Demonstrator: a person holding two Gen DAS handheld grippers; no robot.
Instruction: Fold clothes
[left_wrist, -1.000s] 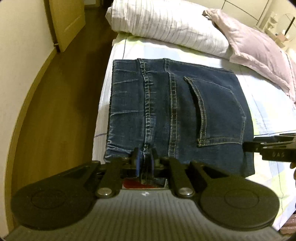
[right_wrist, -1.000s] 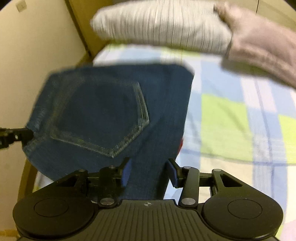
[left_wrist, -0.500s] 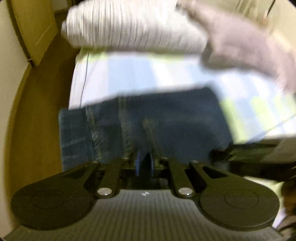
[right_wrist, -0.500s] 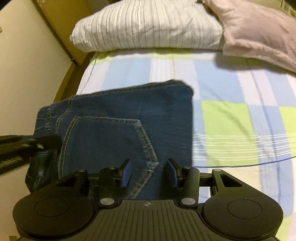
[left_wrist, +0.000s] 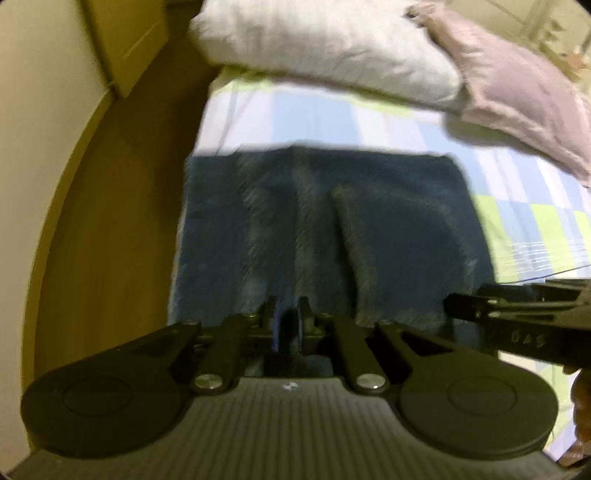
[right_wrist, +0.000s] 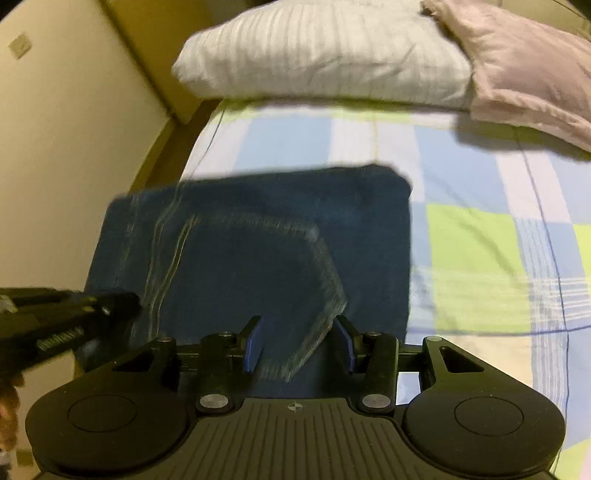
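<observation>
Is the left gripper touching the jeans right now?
Touching. In the left wrist view the left gripper is closed on the near edge of the jeans, with denim pinched between its fingers. The blur hides finer detail.

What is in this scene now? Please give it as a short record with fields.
garment: folded blue jeans, back pocket facing up
surface: bed with checked sheet, jeans near its left edge
left gripper: fingers nearly together on the near edge of the jeans
right gripper: fingers apart over the jeans, nothing between them
pillows: white striped pillow and pink pillow at the head of the bed
image quality: both views blurred by motion
</observation>
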